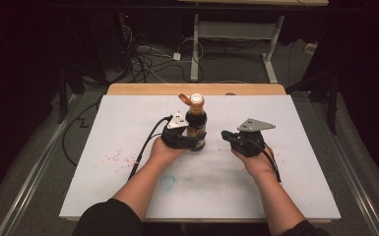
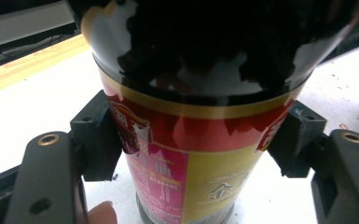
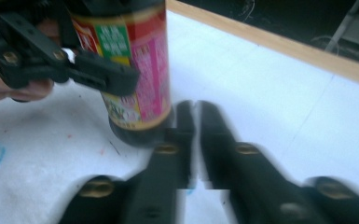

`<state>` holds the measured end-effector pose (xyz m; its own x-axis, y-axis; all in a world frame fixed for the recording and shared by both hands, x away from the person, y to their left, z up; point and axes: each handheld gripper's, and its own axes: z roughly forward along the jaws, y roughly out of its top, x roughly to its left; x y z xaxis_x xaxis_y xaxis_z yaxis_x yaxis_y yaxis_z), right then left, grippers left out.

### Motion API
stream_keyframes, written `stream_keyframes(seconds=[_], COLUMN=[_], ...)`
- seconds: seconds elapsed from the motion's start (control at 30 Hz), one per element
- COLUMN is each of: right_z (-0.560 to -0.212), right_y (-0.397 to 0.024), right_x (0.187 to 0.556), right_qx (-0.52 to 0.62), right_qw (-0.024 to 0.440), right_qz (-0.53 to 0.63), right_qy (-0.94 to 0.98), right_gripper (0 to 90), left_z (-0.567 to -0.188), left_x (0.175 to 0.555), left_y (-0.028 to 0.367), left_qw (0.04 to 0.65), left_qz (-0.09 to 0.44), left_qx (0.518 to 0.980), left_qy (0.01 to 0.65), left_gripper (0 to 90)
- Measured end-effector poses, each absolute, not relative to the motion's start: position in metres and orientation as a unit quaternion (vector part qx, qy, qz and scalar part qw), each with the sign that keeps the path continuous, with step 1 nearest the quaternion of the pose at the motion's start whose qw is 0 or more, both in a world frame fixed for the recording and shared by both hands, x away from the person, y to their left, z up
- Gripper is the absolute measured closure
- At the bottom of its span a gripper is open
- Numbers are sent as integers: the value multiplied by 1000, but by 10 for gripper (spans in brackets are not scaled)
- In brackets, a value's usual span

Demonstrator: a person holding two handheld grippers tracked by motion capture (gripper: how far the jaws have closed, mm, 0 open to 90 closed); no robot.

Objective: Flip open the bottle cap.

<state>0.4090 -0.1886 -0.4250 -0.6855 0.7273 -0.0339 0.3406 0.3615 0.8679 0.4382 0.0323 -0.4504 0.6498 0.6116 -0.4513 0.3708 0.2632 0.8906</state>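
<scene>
Your left gripper [image 2: 193, 140] has its jaws clamped on the dark sauce bottle [image 2: 196, 154], one black pad pressed against each side of the red, pink and gold label. Its own view shows the pads gripping the lower body, below the glossy dark shoulder. The bottle stands upright on the white sheet [image 1: 128, 128] near the middle of the table; the high view puts its base touching the sheet and its cap [image 1: 196, 100] flipped open, with the lid hanging off to the left of the neck.

Your right gripper [image 3: 193, 109] has its jaws drawn together, tips meeting with only a thin slit between them and nothing held. In its own view the tips sit low beside the foot of the bottle, close but whether they touch it you cannot tell because of blur. From above, the right gripper [image 1: 234, 137] rests apart from the bottle, to its right.

Farther out, red specks [image 1: 115, 158] mark the sheet at your left and a faint blue ring [image 1: 167, 182] lies between your forearms. A wooden table edge [image 1: 197, 89] runs along the far side.
</scene>
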Motion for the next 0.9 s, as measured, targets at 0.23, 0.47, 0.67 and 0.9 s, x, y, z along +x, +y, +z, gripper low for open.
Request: stream_keyframes(seconds=[0.23, 0.47, 0.67, 0.9], right_z=[-448, -459, -466, -473], right_y=[-197, -203, -207, -213], right_x=[404, 404, 401, 395], right_qx=[350, 369, 378, 383], right_qw=[196, 196, 203, 209], right_qz=[450, 452, 444, 439], right_qy=[798, 788, 786, 786], right_gripper=[566, 166, 4, 4], left_z=[-449, -453, -459, -467], left_x=[439, 438, 434, 427], left_y=[34, 37, 48, 61], left_qw=[682, 670, 663, 652], left_qz=[73, 55, 51, 55], left_qx=[595, 600, 598, 602], left_qy=[420, 434, 447, 458], left_gripper=[266, 179, 113, 0])
